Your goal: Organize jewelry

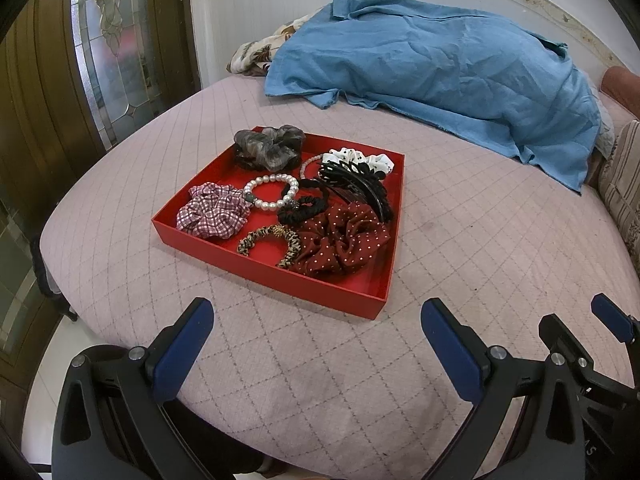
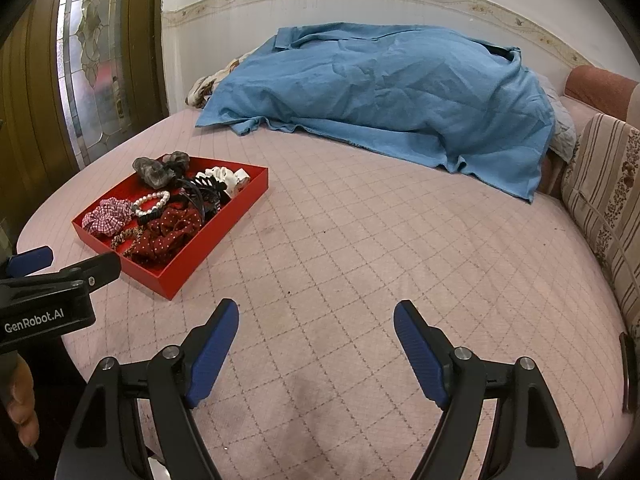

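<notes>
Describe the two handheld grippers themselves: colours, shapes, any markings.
Both are black plastic tools with two angled, triangular-framed fingers joined by silver pivot bolts. The left gripper and the right gripper carry flat blue pads, ribbed on the right one. The left gripper's body, seen from the right wrist view, bears white lettering "GenRobot.AI". No cables or sleeves show.

One red tray (image 1: 256,270), perhaps five scrunchies (image 1: 340,240), one pearl bracelet (image 1: 272,190).

Left gripper (image 1: 316,320) is hanging w/ jaws spread wide, nothing btwn them, pointing down at an angle. Right gripper (image 2: 316,320) is doing the same, jaws wide, nothing held. A hand (image 2: 18,396) is showing at the right view's lower left edge.
</notes>
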Demonstrator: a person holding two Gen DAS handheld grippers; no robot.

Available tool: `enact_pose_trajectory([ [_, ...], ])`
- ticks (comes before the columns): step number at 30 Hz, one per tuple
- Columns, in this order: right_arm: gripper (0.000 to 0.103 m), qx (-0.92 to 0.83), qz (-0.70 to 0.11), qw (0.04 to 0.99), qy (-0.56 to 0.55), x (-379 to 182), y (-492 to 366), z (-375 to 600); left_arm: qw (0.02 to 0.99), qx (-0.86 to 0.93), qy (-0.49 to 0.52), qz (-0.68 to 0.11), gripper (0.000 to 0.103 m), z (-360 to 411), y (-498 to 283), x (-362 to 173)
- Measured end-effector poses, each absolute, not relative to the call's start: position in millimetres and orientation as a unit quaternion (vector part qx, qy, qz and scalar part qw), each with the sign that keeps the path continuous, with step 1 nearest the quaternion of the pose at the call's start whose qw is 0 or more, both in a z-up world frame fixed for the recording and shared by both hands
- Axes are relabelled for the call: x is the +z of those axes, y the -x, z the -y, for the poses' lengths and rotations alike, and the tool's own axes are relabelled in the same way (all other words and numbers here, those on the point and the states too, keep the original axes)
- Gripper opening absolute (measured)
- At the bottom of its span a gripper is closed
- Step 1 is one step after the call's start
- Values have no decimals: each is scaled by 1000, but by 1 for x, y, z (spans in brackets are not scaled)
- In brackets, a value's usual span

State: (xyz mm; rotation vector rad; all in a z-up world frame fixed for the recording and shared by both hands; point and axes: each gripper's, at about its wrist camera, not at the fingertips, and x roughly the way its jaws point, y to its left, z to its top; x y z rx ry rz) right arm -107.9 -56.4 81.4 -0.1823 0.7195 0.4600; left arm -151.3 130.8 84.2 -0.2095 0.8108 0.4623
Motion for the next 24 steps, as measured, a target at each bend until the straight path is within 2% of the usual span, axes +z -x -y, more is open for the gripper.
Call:
enact_pose_trajectory([
  [24, 85, 228, -352, 903, 91, 78, 109, 55, 888, 223, 99, -390, 103, -130, 151, 83],
])
